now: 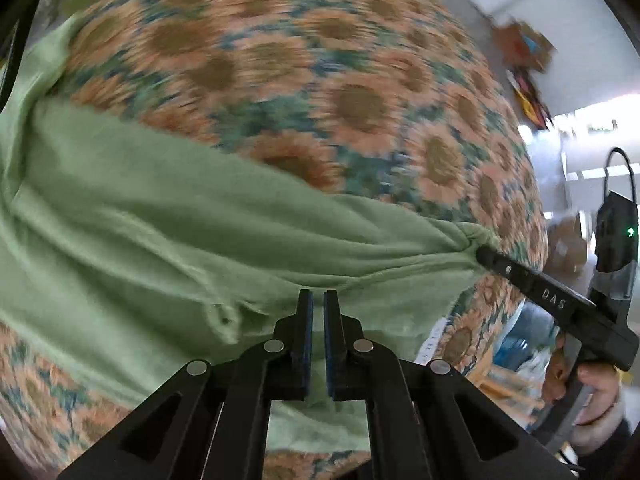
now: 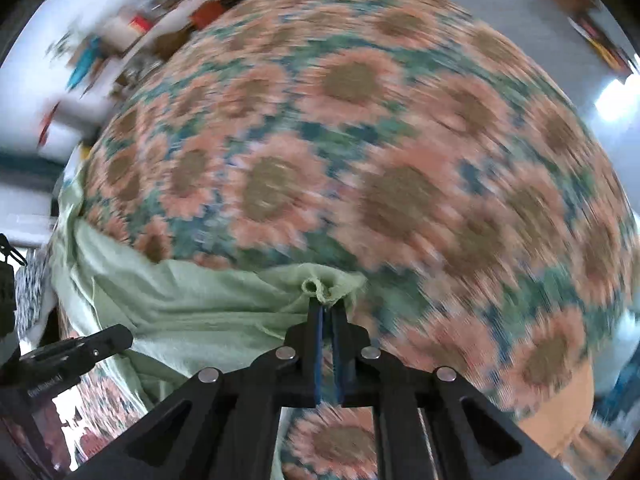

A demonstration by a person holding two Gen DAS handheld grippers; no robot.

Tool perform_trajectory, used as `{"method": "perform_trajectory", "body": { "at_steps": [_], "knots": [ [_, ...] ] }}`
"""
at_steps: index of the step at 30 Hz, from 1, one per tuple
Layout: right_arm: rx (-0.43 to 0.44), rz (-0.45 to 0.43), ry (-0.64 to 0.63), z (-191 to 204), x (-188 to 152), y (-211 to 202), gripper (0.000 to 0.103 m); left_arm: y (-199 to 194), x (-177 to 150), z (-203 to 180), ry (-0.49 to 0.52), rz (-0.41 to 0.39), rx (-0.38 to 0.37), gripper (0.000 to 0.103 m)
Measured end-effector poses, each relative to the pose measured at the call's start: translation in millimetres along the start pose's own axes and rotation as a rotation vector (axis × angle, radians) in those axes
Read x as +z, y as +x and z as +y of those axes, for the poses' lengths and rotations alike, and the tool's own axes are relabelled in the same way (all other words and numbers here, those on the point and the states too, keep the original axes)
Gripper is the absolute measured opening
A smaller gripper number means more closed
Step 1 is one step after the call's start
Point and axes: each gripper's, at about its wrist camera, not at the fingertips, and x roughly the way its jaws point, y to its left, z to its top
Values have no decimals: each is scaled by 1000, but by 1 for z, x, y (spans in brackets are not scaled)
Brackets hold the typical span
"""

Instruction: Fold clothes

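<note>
A: Both grippers pinched on green garment [image 1: 160,208]: left gripper [image 1: 318,300], right gripper [image 2: 328,308] at bunched corner. Location?
B: Near edge of sunflower bedspread [image 2: 360,140]. Soft, light; grip hems, corners.

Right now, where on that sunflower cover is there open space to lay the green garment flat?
The sunflower cover lies bare across its whole far stretch, beyond the green garment. The near strip is crowded: the garment is stretched between the left gripper and the right gripper, and both pinch it. The room's edges look cluttered, though blurred.
</note>
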Motion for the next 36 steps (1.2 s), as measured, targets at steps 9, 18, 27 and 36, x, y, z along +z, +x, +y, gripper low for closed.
{"method": "perform_trajectory", "body": {
  "at_steps": [9,18,27,36],
  "knots": [
    [39,-133,-153,26,-2,-35,22,31,-5,-23,70,10,17,5],
    [-86,-6,-364,54,27,23,13,15,-29,34,-211,-7,-230,5],
    [139,35,-117,15,9,-5,42,-36,-32,98,-376,-113,-137,5],
    [255,245,-240,67,-36,41,45,-27,-43,104,-471,-82,-156,32]
  ]
}}
